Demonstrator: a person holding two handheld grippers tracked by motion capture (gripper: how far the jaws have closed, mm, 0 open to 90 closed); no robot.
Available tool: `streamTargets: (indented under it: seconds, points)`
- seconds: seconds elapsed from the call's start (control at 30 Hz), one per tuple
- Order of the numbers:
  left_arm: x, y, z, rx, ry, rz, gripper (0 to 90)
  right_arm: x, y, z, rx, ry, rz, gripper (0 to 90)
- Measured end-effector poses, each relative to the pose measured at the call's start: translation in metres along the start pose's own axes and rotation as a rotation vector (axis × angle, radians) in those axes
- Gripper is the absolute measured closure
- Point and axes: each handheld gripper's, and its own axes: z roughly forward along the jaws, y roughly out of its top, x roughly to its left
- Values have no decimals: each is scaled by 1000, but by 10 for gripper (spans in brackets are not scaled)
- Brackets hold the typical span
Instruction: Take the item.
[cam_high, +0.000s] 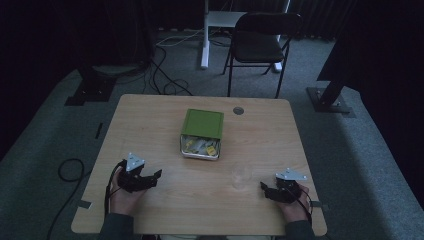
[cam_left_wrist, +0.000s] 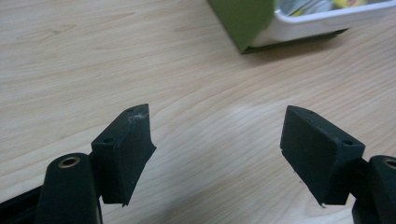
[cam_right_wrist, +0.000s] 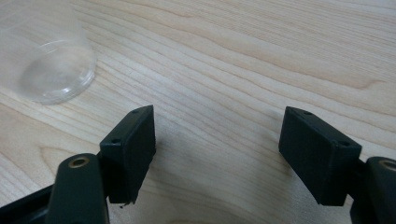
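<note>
A white box (cam_high: 201, 148) with a raised green lid (cam_high: 202, 123) sits mid-table, holding small yellow and pale packets (cam_high: 200, 146). Its corner (cam_left_wrist: 317, 18) appears at the top right of the left gripper view. A clear plastic cup (cam_high: 241, 176) stands on the wood in front of the box; in the right gripper view the cup (cam_right_wrist: 49, 60) is at upper left. My left gripper (cam_high: 156, 176) is held at the front left, jaws open over bare wood (cam_left_wrist: 217, 149). My right gripper (cam_high: 262, 188) rests at the front right, just right of the cup, also open (cam_right_wrist: 217, 149) with nothing between its pads.
The wooden table (cam_high: 150, 120) has a round cable grommet (cam_high: 238, 110) near its far edge. A black folding chair (cam_high: 260, 42) and a white desk leg (cam_high: 205, 35) stand beyond it, with cables (cam_high: 165, 75) on the carpet.
</note>
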Motion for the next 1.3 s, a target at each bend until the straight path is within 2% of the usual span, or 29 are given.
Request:
streamTargets:
  seconds: [0.1,0.4,0.77,1.0,1.17,1.27,1.3]
  points:
    - [-4,4,-1,-11,-25,15,302,0,0,0,0,0,0,267]
    - [-19,18,-3,-33,-84,51,344,1,0,0,0,2,-2,267]
    - [-35,31,-3,-52,-117,92,346,1,0,0,0,5,-4,267]
    - [-46,43,4,-46,-141,131,388,1,0,0,0,5,-5,267]
    - [-50,48,11,-46,-165,128,415,1,0,0,0,5,-5,267]
    - [-50,48,11,-46,-165,128,419,1,0,0,0,5,-5,267]
    - [-53,53,17,-34,-184,140,436,2,0,0,0,5,-5,267]
